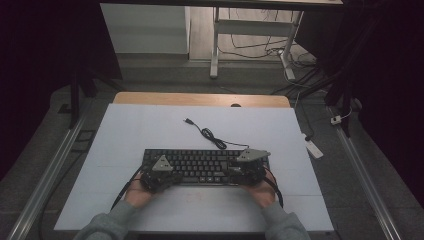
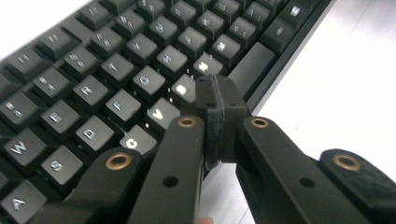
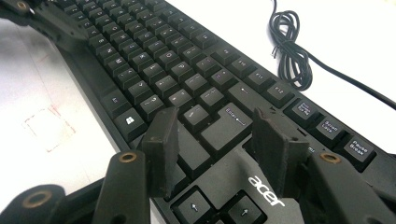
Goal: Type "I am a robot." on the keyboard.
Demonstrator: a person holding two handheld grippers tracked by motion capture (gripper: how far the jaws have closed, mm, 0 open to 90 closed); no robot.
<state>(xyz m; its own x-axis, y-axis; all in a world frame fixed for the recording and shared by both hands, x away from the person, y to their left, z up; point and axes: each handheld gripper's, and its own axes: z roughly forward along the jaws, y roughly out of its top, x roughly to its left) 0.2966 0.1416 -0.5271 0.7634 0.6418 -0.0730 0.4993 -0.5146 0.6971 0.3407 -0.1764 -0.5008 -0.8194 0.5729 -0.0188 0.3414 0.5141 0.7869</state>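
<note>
Black keyboard (image 1: 205,166) lies across the near middle of the white tabletop (image 1: 150,130), long side facing you, with its cable (image 1: 212,137) running off the far edge and bunched in a loose coil behind it.

Your left tool (image 1: 159,176) sits over the near left part of the keyboard. In the left gripper view, your left tool (image 2: 215,105) has its jaws pressed flat together with nothing between them, and the closed tip rests at the bottom letter row, just beside the V key (image 2: 160,115) and close to the long space bar (image 2: 252,65). Whether the tip actually presses a key cannot be told.

Your right tool (image 1: 248,167) sits over the near right part of the keyboard. In the right gripper view, your right tool (image 3: 217,140) has its jaws standing apart at a middling width. The two pads come down on either side of the Enter key (image 3: 229,128), over the block of keys above the arrow keys (image 3: 219,207). No key is pinched between them; contact with the keyboard's surface cannot be confirmed.

Both your hands hold the tools from the near edge, grey sleeves (image 1: 112,222) showing at the bottom of the high view. A faint red square mark (image 3: 46,127) shows on the tabletop beside the keyboard's near edge.
</note>
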